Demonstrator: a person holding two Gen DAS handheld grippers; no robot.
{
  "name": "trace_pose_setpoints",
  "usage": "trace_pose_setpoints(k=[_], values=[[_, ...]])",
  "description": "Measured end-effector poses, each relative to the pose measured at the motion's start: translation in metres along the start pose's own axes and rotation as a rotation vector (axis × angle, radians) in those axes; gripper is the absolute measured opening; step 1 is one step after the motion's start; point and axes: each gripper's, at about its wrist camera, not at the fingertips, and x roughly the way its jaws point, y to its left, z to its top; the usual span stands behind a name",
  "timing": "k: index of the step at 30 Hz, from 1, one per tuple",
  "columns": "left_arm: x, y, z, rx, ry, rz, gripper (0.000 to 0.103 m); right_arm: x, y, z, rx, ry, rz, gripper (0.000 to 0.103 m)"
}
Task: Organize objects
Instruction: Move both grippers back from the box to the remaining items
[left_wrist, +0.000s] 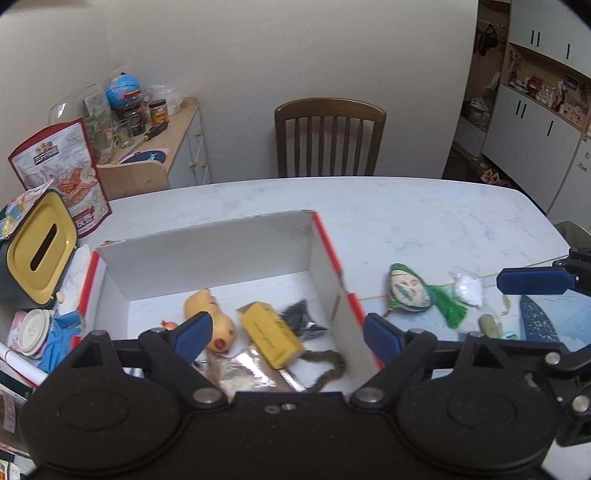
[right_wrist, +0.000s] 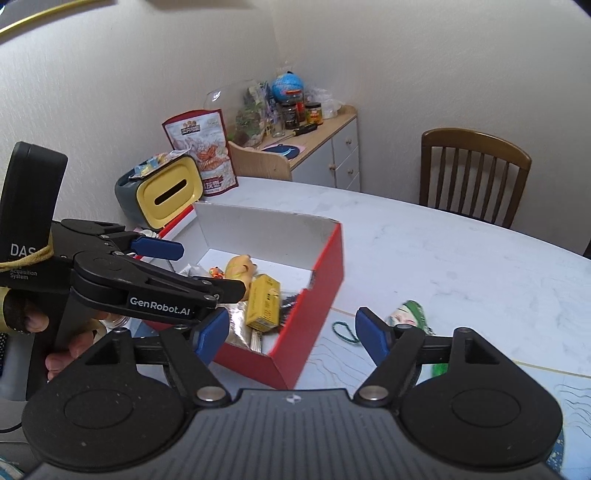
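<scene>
A red box with a white inside (left_wrist: 221, 254) (right_wrist: 325, 280) sits on the white table. In it lie a yellow toy (left_wrist: 210, 321), a yellow carton (left_wrist: 271, 334) (right_wrist: 264, 301), a black packet (left_wrist: 303, 317), a silver packet (left_wrist: 240, 373) and a braided cord (left_wrist: 328, 365). My left gripper (left_wrist: 288, 334) (right_wrist: 210, 269) hovers open over the box's near side, holding nothing. To the right of the box lie a green-hooded face figure (left_wrist: 410, 291) (right_wrist: 410, 314) and a white packet (left_wrist: 465, 288). My right gripper (right_wrist: 291, 334) is open and empty, low beside the box's right wall; one of its fingers (left_wrist: 532, 281) shows.
A tissue box with a yellow lid (left_wrist: 40, 251) (right_wrist: 170, 192) and a printed snack bag (left_wrist: 66, 173) stand left of the red box. A wooden chair (left_wrist: 328, 136) is behind the table. A side cabinet (right_wrist: 321, 147) holds jars and a globe. Blue cloth (left_wrist: 543, 317) lies at the right.
</scene>
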Motion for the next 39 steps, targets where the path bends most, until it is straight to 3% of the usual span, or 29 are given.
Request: trace_pose_setpoints(k=[15,27,39], values=[[0.002,-0.063,-0.003,0.030,-0.005,-0.039,0.102,-0.041,-0.075,-0.040,0.072,-0.007,-0.032,0.083],[0.022,-0.111,-0.007,0.046,0.009,-0.062,0.102,-0.054,-0.128,-0.077,0.100,-0.020,-0.065,0.083],[0.061,-0.153,-0.012,0.061,0.042,-0.092,0.102,-0.036,-0.161,-0.108,0.020,0.074,-0.128,0.084]])
